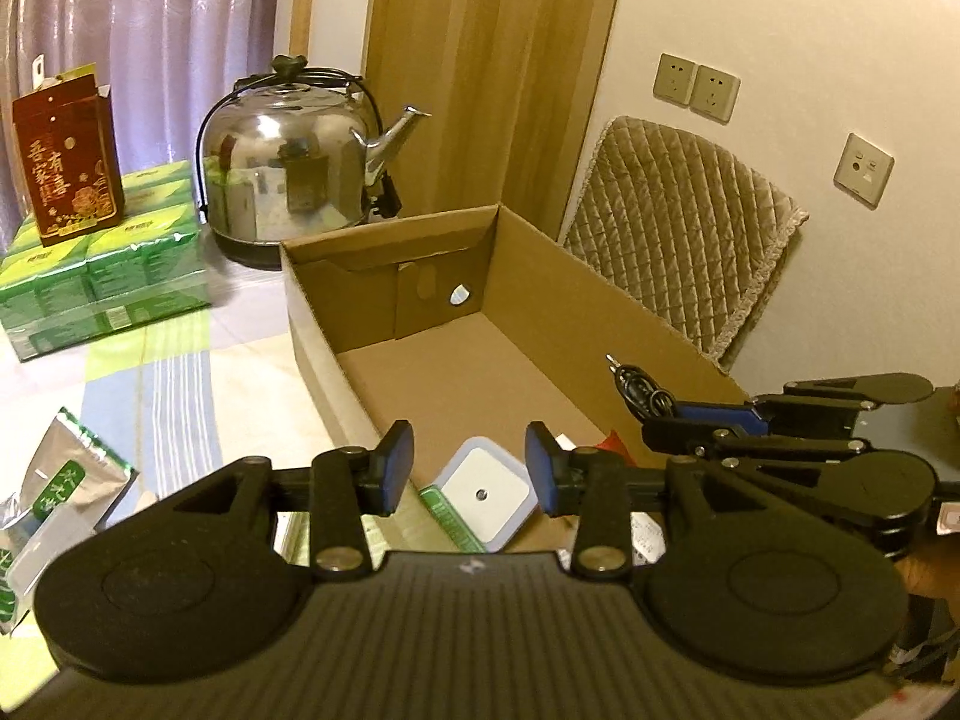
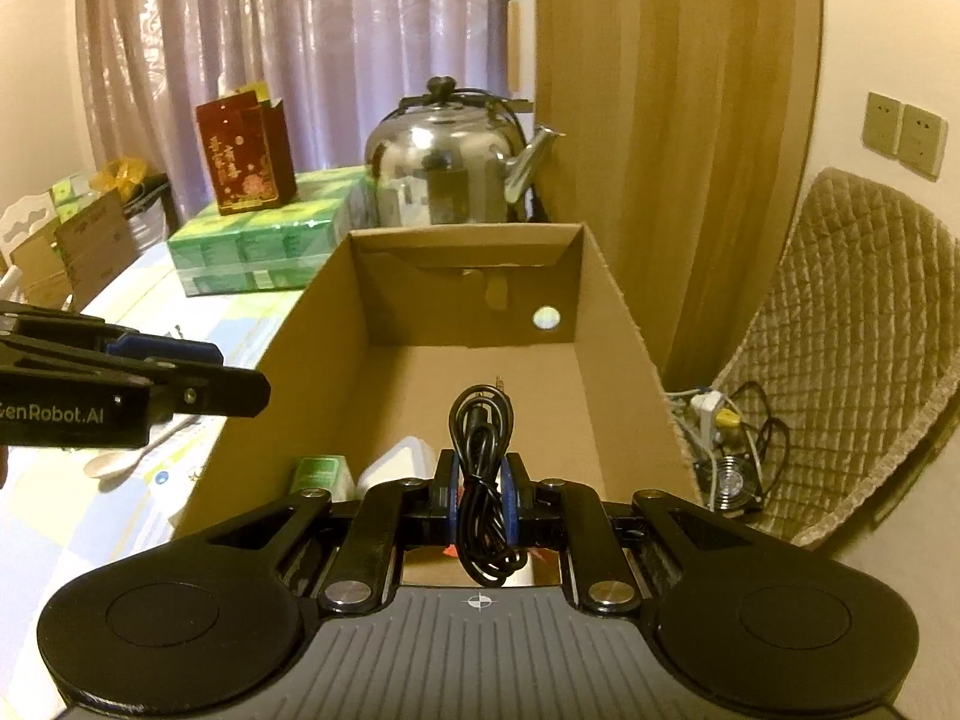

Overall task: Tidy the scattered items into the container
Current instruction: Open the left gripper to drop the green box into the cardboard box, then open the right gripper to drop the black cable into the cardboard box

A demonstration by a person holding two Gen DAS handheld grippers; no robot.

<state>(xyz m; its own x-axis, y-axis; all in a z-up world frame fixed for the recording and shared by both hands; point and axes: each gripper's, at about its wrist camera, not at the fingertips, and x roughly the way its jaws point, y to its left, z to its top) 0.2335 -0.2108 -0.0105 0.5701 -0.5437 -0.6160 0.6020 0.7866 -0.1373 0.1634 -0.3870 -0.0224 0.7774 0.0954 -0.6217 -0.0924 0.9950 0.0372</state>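
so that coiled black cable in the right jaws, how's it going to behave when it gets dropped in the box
The coiled black cable is probably floppy: its loops sag below the right gripper. It looks light, so it should land softly in the cardboard box. With no tie visible, the coil may spread on release, and its plug end could snag.

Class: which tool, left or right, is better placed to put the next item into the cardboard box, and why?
Right. The right tool grips the coiled black cable above the cardboard box; the left tool is open, holding nothing.

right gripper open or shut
Shut: the right gripper has its blue pads pressed against a coiled black cable, held over the box.
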